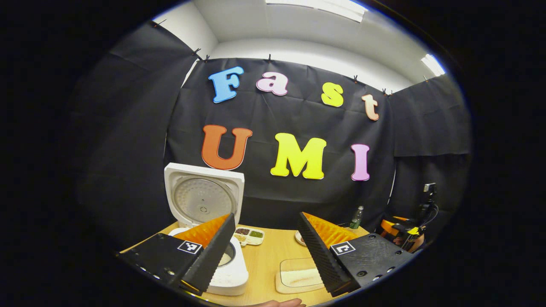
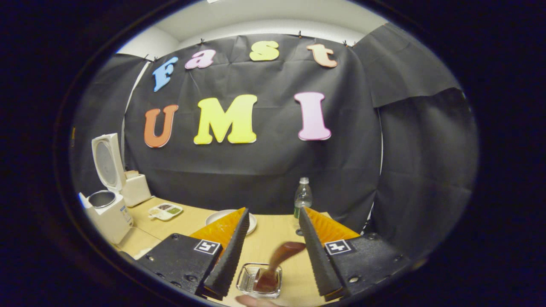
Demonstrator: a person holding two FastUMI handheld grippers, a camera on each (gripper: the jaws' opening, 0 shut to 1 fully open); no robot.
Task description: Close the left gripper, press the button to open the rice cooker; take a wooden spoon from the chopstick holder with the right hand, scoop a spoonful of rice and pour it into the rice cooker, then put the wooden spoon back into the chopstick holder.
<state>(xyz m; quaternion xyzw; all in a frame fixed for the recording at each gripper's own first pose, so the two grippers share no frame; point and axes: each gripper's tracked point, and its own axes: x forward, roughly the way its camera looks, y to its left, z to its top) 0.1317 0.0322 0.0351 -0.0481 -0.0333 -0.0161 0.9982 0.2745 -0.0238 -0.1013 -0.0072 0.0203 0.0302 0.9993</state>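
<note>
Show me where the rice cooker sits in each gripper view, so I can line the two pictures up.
Left gripper view: the rice cooker is lower left, lid up, its body partly behind the left gripper.
Right gripper view: the rice cooker stands at the far left edge of the table, lid up.
Shared landmark: the divided snack tray just right of the cooker.

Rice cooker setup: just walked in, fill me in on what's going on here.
The white rice cooker stands on the wooden table with its lid up, so the button press looks done. The left hand-held gripper hangs open above the table beside the cooker, holding nothing. In the right gripper view, the brown wooden spoon rests in a small clear glass holder. The right hand-held gripper is open, its fingers either side of the spoon and not touching it.
</note>
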